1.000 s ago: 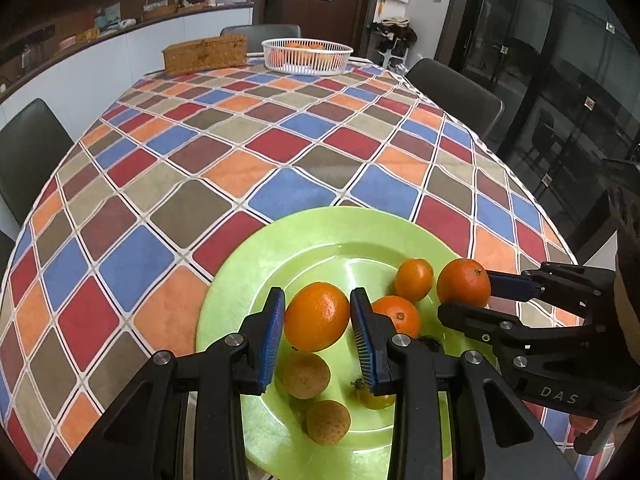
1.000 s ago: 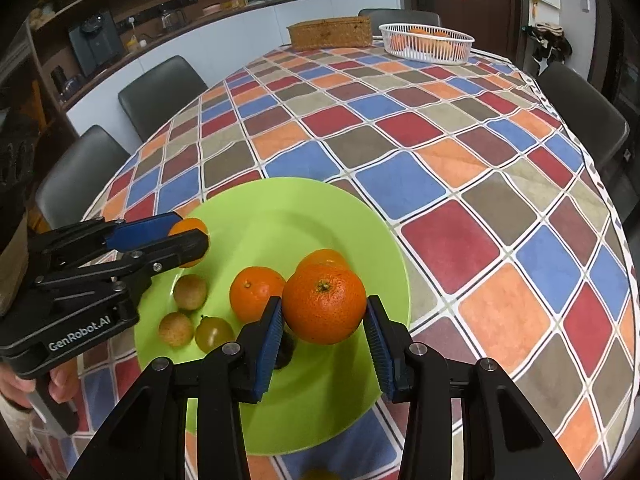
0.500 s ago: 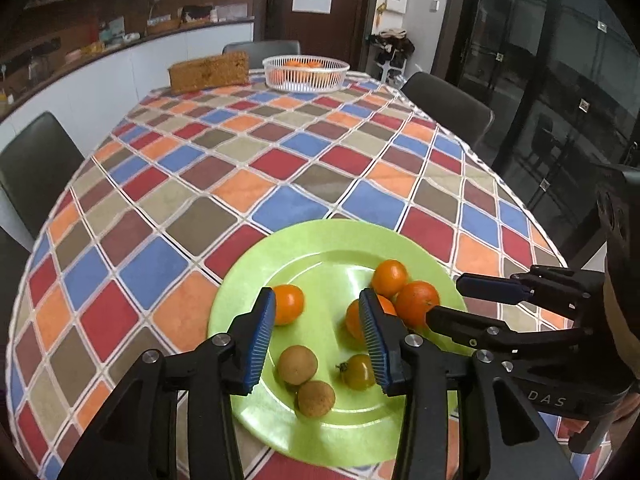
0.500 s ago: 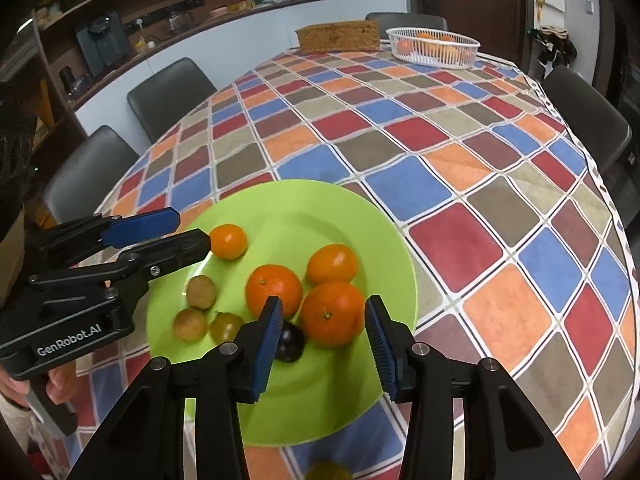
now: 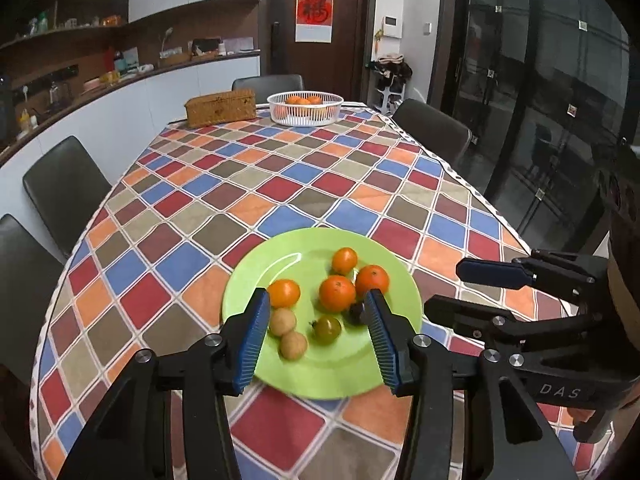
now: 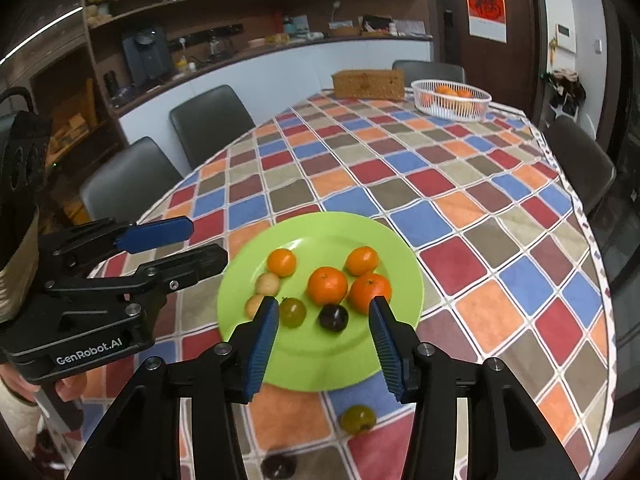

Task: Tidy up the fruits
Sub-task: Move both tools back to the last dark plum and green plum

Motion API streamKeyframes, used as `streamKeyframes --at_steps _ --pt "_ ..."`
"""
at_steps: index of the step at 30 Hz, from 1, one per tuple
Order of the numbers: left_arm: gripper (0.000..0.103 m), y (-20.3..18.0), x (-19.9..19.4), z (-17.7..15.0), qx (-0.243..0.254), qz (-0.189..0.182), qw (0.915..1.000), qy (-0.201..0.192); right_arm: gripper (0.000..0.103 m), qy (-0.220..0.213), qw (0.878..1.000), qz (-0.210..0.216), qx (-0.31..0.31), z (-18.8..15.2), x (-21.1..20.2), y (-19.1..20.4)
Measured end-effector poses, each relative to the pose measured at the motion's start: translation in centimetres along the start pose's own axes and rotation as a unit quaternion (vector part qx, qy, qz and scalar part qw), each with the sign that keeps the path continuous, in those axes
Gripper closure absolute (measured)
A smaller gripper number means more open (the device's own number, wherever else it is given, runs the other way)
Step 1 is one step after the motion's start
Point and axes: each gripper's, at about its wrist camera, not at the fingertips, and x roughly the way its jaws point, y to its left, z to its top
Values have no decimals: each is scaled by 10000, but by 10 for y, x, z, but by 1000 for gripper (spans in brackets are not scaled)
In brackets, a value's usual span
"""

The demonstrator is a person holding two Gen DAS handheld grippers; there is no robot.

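A green plate (image 5: pixel 304 376) (image 6: pixel 384 240) sits on the checked tablecloth near the front edge. On it lie several oranges (image 5: pixel 337 293) (image 6: pixel 327 285), two small tan fruits (image 5: pixel 282 321) (image 6: pixel 268 283), a greenish tomato (image 5: pixel 327 329) (image 6: pixel 293 312) and a dark fruit (image 6: pixel 333 317). My left gripper (image 5: pixel 318 340) (image 6: pixel 188 246) is open and empty, raised above the plate's near side. My right gripper (image 6: pixel 324 342) (image 5: pixel 460 288) is open and empty, also above the plate. Another greenish tomato (image 6: pixel 358 419) and a dark fruit (image 6: pixel 279 465) lie on the cloth in front of the plate.
A white basket (image 5: pixel 305 108) (image 6: pixel 451 99) with oranges and a wicker box (image 5: pixel 220 107) (image 6: pixel 368 84) stand at the table's far end. Dark chairs (image 5: pixel 64 188) (image 6: pixel 212 124) line the table's sides. A counter with appliances runs along the wall.
Both grippers released their oranges onto the plate, opened wider and pulled back and up from it. The plate now looks smaller and farther away.
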Motion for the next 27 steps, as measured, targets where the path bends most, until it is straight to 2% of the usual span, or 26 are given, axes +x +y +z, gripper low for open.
streamKeyframes --at_steps 14,27 --pt "55 -40 -32 -53 -109 86 9998 -125 55 -40 9989 -35 -456 -46 -38 8" --pt "55 -68 -6 -101 -47 34 9994 339 55 218 9981 -167 -546 -84 -27 -6"
